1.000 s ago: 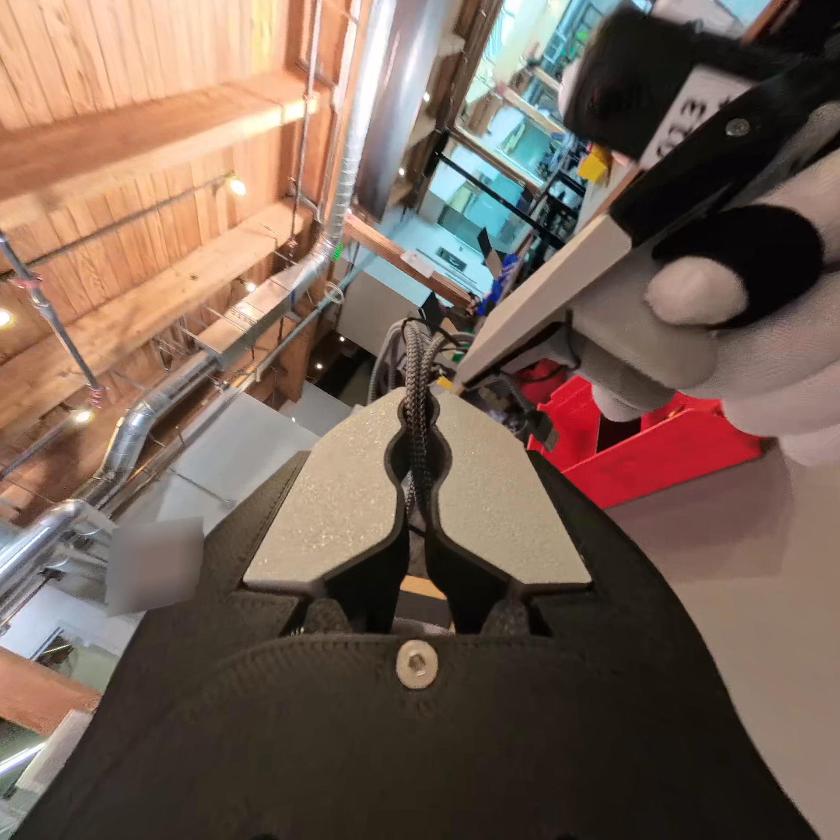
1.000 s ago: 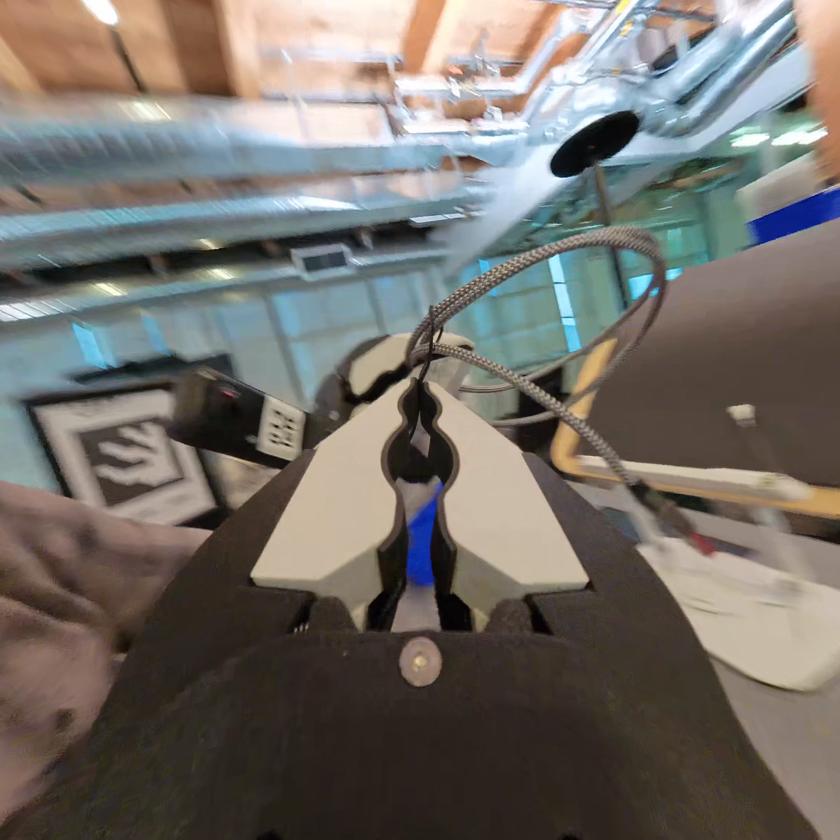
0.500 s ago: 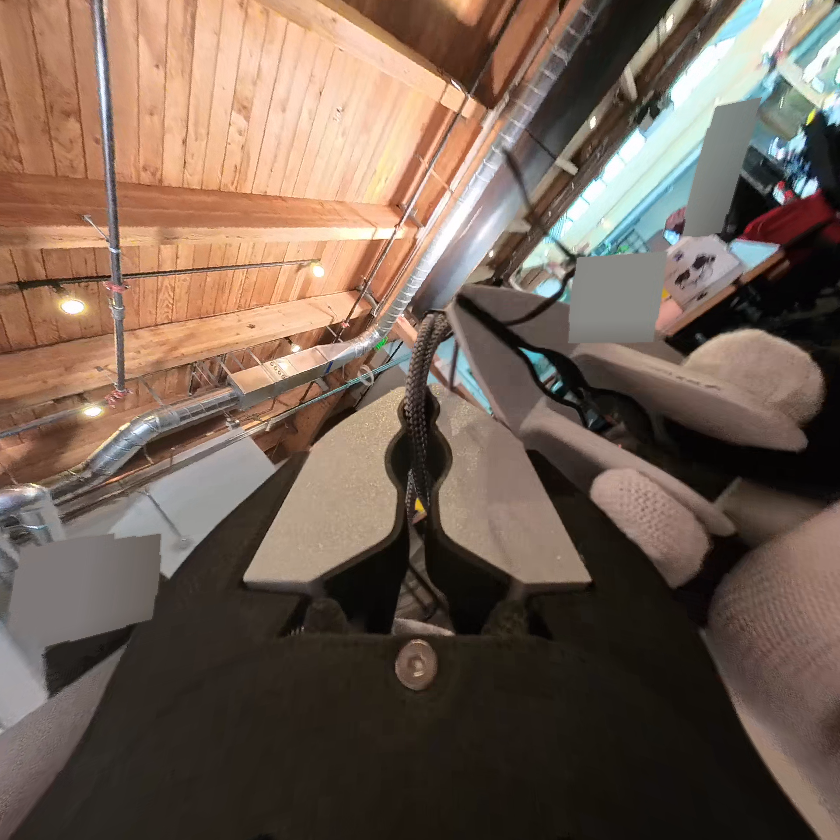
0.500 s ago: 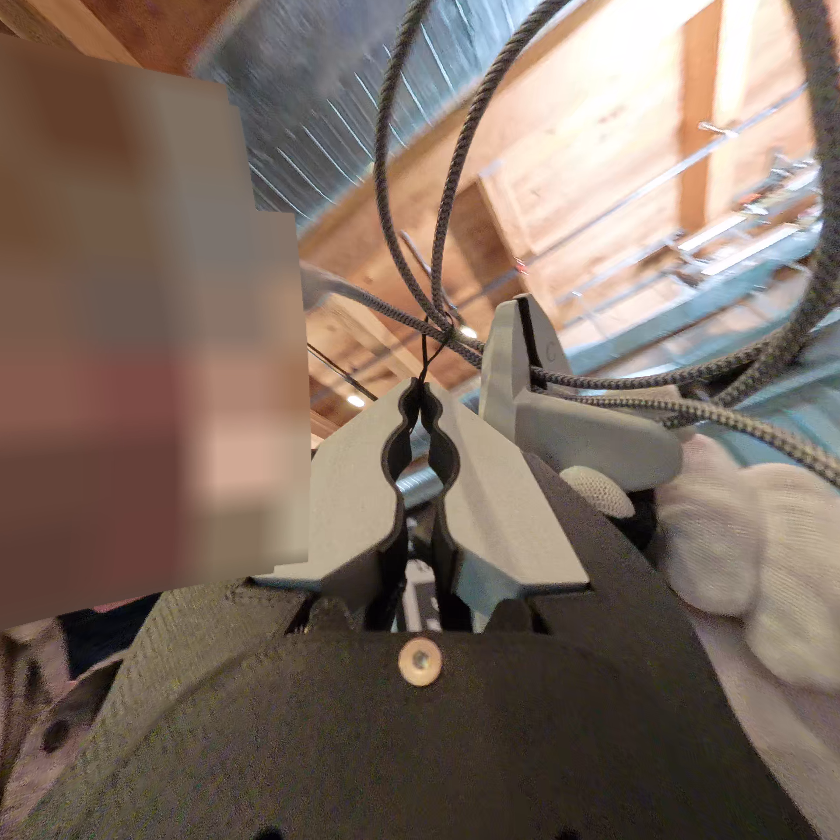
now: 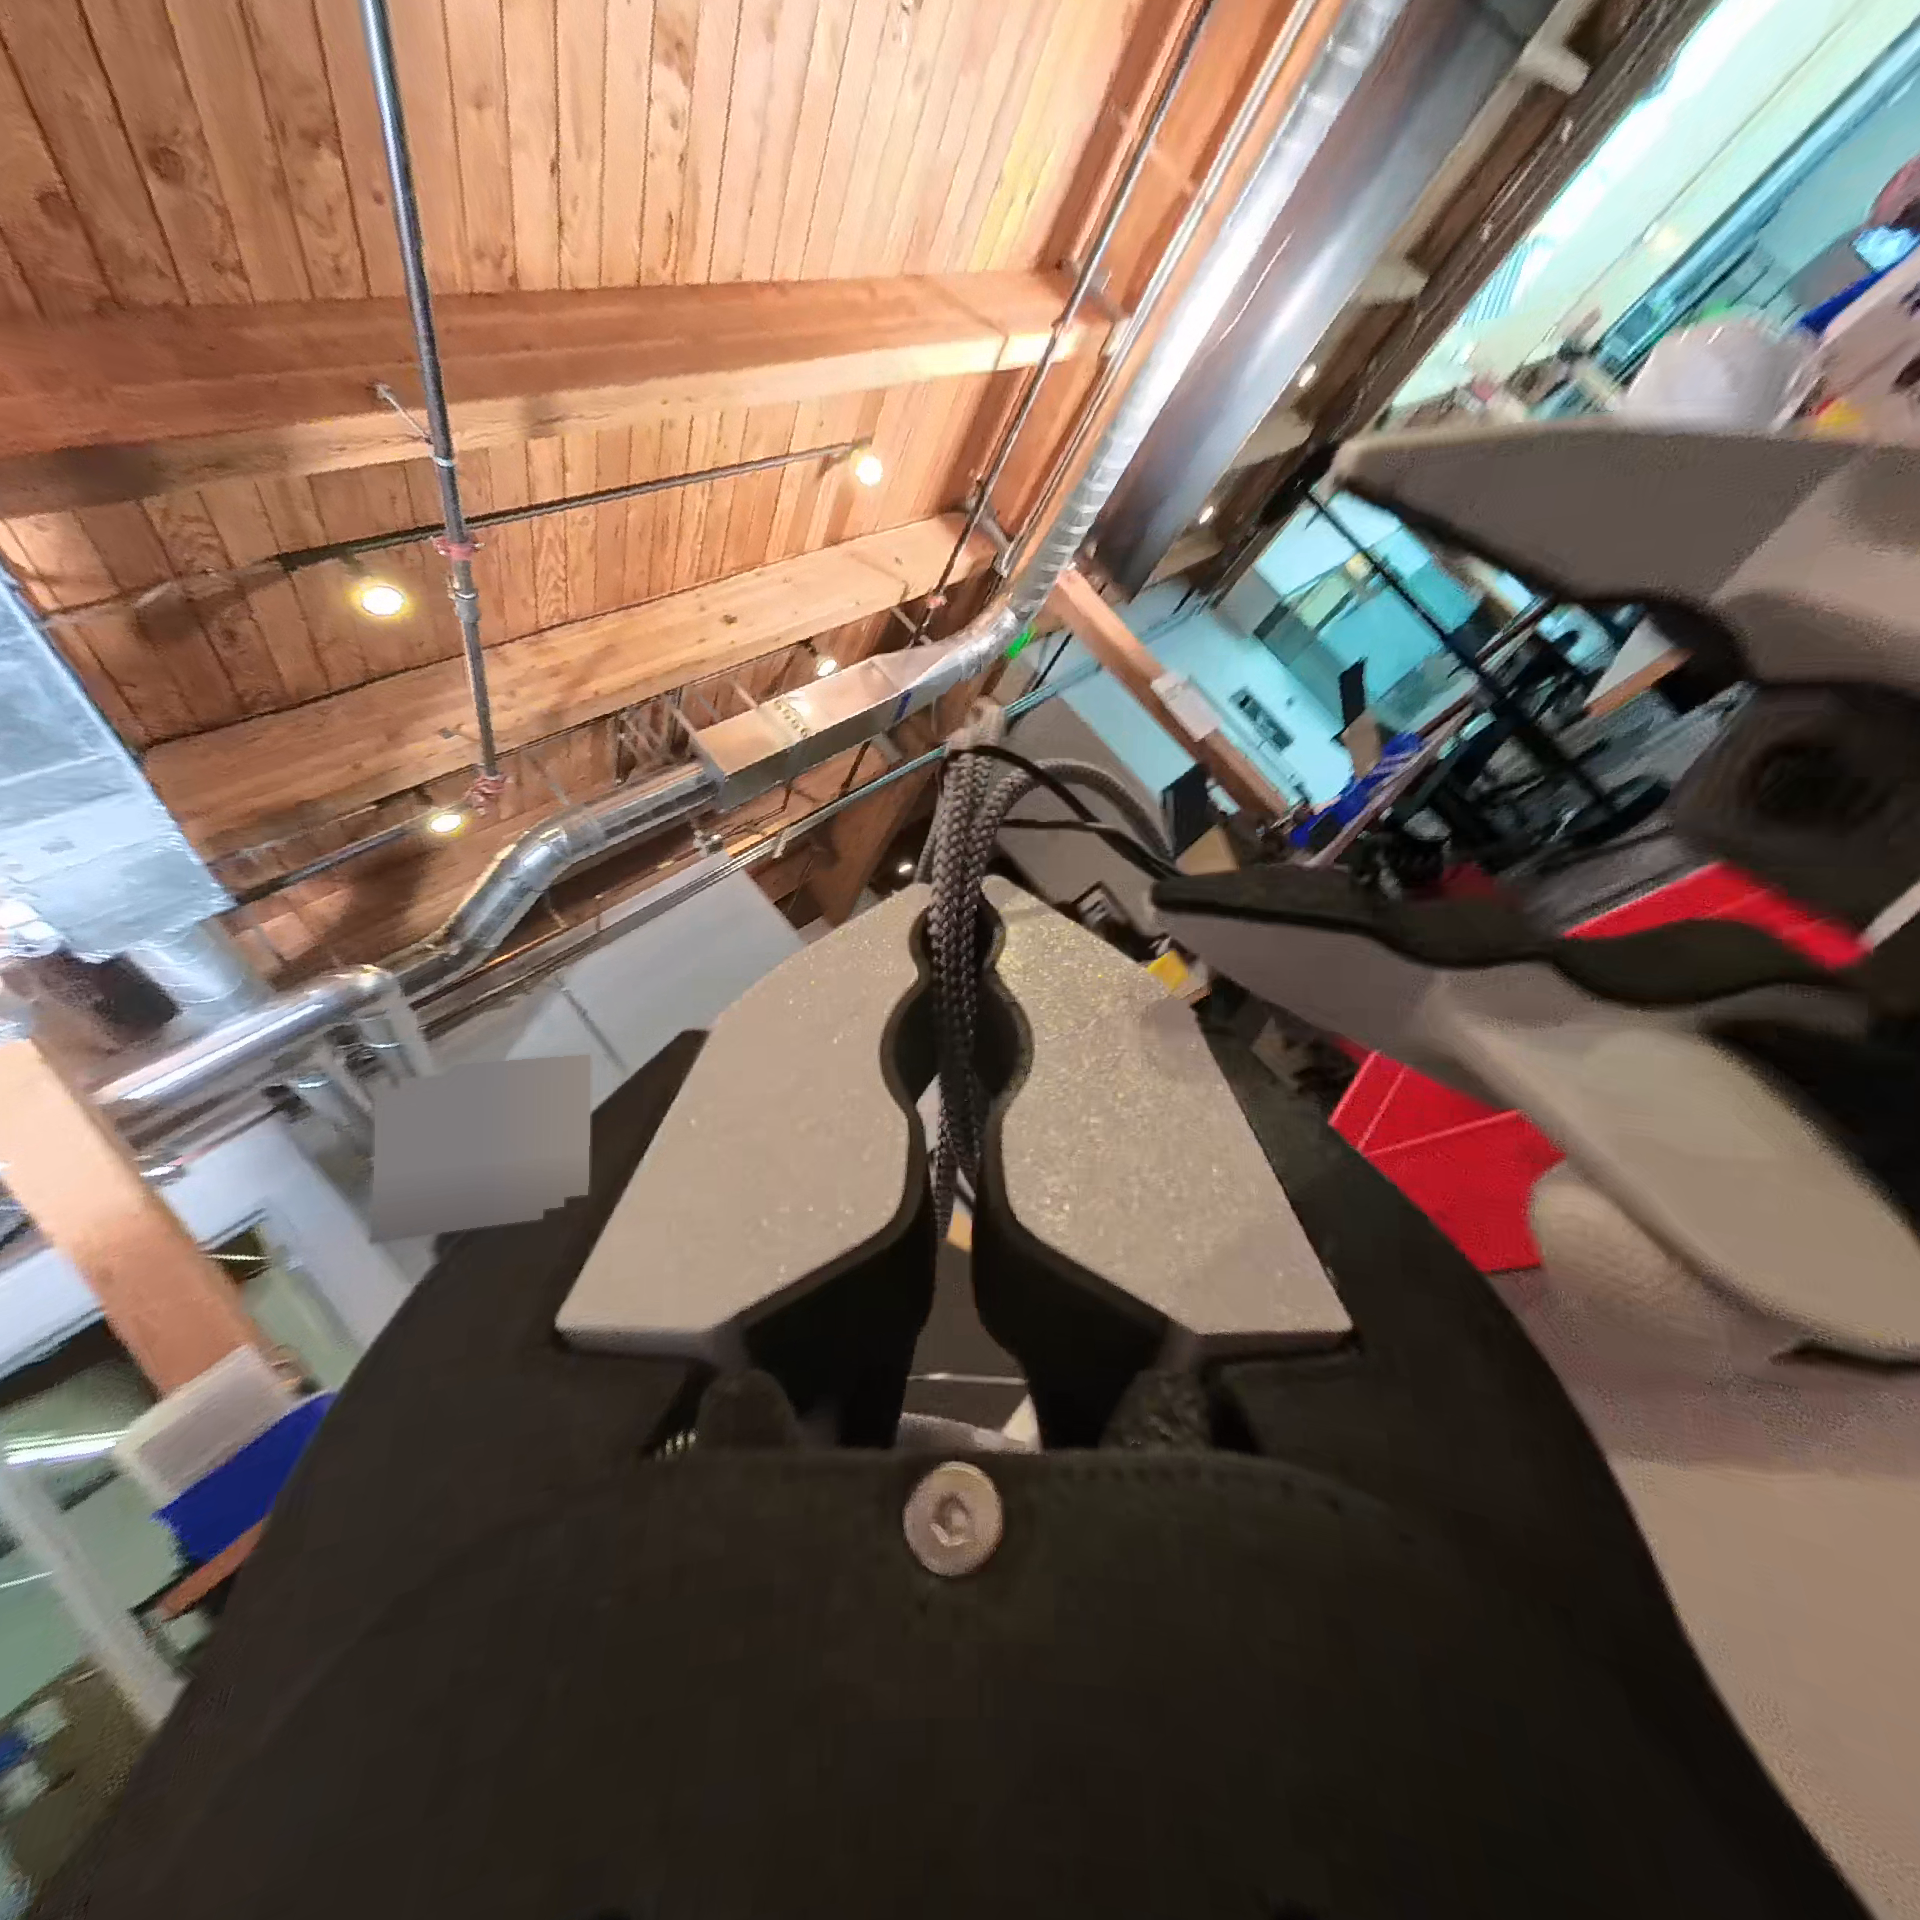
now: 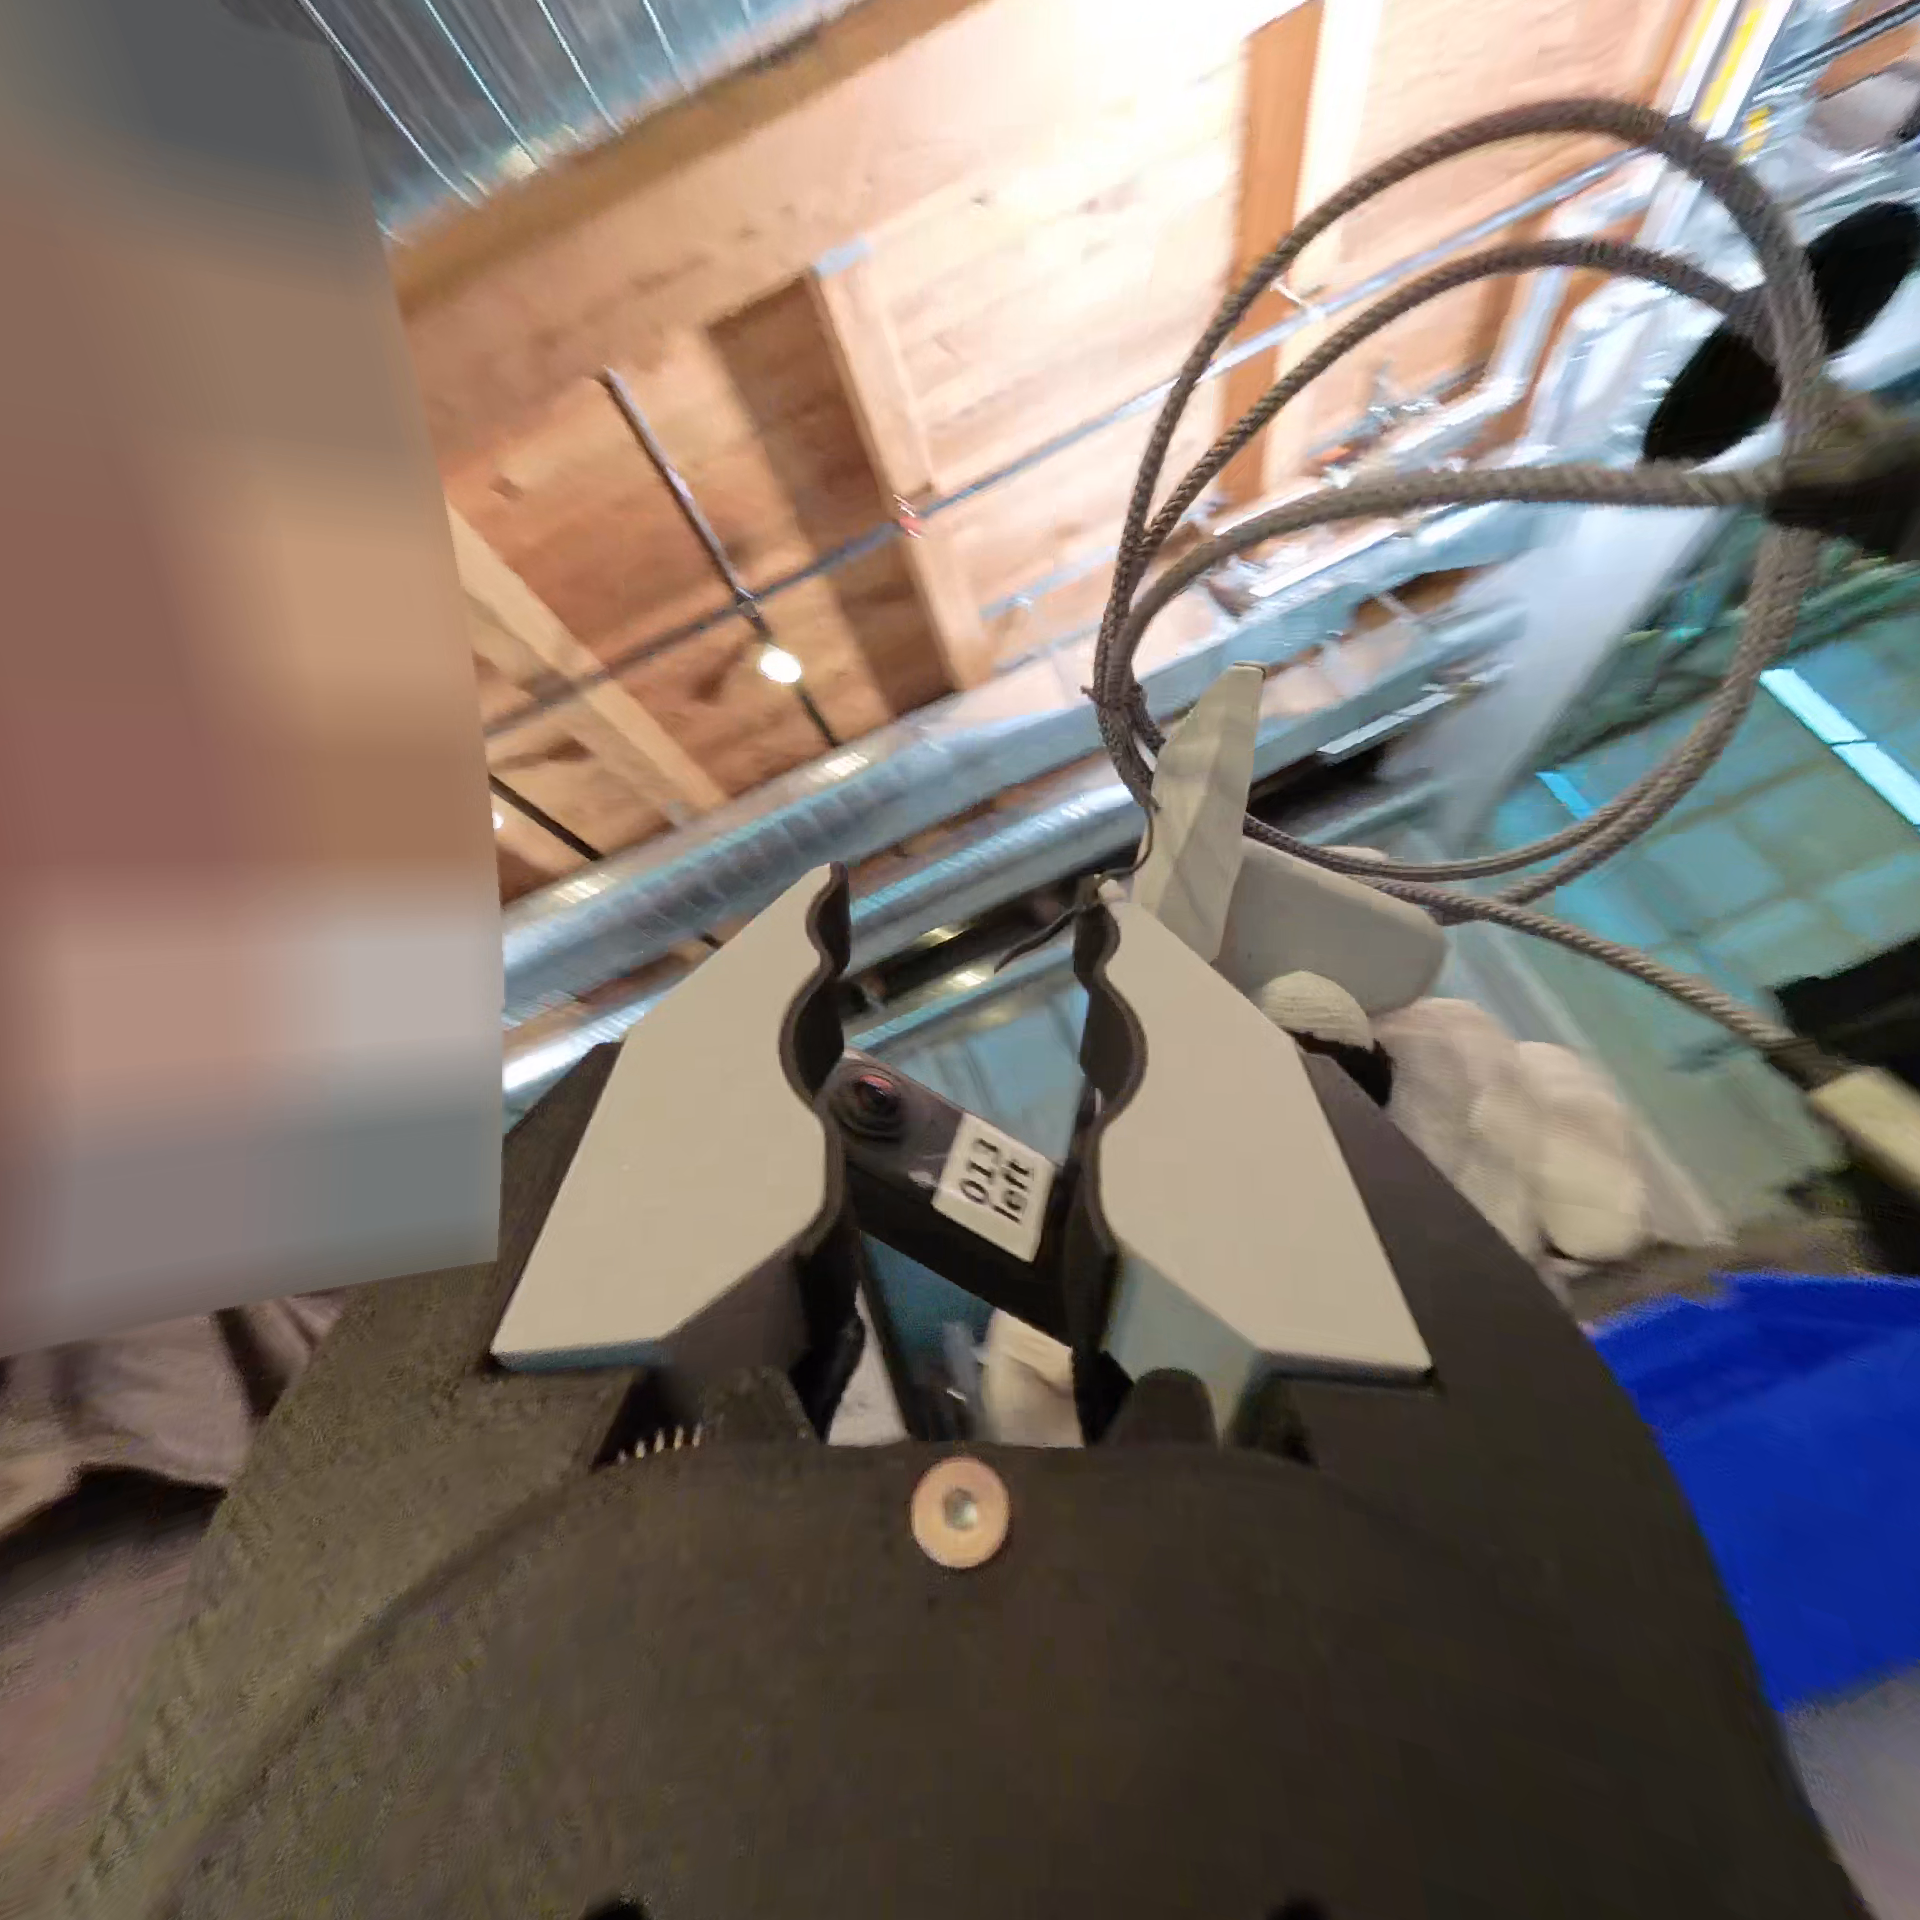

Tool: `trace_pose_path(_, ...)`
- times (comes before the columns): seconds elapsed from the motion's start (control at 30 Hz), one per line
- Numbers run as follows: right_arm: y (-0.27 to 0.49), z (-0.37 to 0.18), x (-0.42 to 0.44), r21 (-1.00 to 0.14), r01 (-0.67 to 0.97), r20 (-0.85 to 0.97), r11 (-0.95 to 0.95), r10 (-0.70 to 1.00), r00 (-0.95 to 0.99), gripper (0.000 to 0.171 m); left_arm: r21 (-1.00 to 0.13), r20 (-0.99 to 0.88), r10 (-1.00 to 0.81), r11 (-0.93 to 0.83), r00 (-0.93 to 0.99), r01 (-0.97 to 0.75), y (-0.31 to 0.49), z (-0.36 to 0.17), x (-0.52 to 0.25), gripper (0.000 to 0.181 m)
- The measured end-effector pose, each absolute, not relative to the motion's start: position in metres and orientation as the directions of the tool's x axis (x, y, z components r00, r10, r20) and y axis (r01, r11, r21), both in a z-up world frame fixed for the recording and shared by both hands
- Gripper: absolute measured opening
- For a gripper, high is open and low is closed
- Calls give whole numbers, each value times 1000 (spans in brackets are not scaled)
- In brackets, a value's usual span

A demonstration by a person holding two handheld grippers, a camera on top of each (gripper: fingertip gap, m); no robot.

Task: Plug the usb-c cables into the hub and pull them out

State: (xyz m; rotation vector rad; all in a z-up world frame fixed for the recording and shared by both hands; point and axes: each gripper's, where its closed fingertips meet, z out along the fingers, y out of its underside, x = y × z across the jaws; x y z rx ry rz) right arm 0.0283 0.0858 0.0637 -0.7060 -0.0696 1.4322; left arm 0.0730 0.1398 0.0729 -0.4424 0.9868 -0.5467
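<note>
Half a second ago the right hand-held gripper was pinched shut on a thin black tie; now its jaws stand apart, holding nothing, the tie hanging loose by the right fingertip. The braided usb-c cable is clamped between the closed jaws of the left hand-held gripper, running up past its tips. Only the right wrist view shows the cable's wide loops swinging above and to the right of that gripper, plus a gloved hand beside it. The left view shows the other gripper blurred at its right, with a red bin behind. The hub is nowhere visible; cable ends are cut off.
</note>
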Motion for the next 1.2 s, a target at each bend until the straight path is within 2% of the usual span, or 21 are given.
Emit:
trace_pose_path(0.03, 87, 59, 29, -534, -845, -377, 15, 891, 254, 45, -570, -667, -591, 797, 455, 200, 143, 72, 74, 2)
trace_pose_path(0.13, 92, 42, 39, -727, -668, -366, 161, 732, 575, 45, -578, -676, -572, 803, 464, 148, 149, 68, 76, 2)
trace_pose_path(0.17, 93, 37, 45, -772, -610, -358, 179, 671, 649, 42, -578, -681, -565, 806, 466, 132, 151, 67, 77, 2)
trace_pose_path(0.2, 94, 31, 48, -821, -544, -339, 175, 618, 709, 46, -576, -690, -562, 808, 457, 123, 151, 65, 78, 2)
trace_pose_path(0.27, 97, 17, 62, -907, -368, -246, 204, 454, 857, 43, -578, -693, -553, 810, 462, 102, 152, 64, 79, 2)
trace_pose_path(0.33, 96, 1, 77, -970, -128, -72, 209, 256, 964, 43, -588, -699, -546, 807, 461, 65, 155, 63, 82, 2)
trace_pose_path(0.4, 91, -2, 91, -968, 153, 163, 198, 37, 986, 41, -605, -697, -545, 796, 466, 24, 160, 62, 83, 2)
trace_pose_path(0.5, 88, 19, 82, -886, 424, 411, 188, -107, 905, 33, -603, -719, -518, 797, 463, -44, 163, 57, 88, 2)
trace_pose_path(0.6, 102, 35, 81, -813, 565, 528, 140, -229, 818, 29, -600, -734, -504, 795, 455, -88, 160, 53, 92, 2)
trace_pose_path(0.8, 129, 45, 82, -882, 440, 415, 166, -166, 894, 22, -587, -756, -486, 800, 439, -124, 153, 47, 98, 2)
trace_pose_path(1.0, 137, 41, 88, -981, 33, 51, 190, 93, 994, 19, -588, -754, -489, 801, 439, -117, 154, 44, 100, 2)
trace_pose_path(1.1, 137, 40, 87, -970, -170, -123, 175, 250, 960, 13, -588, -754, -499, 802, 428, -100, 151, 44, 100, 1)
trace_pose_path(1.13, 137, 40, 88, -959, -230, -175, 168, 287, 942, 17, -591, -750, -504, 802, 429, -90, 150, 45, 100, 2)
trace_pose_path(1.2, 136, 41, 87, -947, -276, -207, 165, 344, 916, 12, -592, -751, -511, 802, 420, -82, 148, 44, 101, 2)
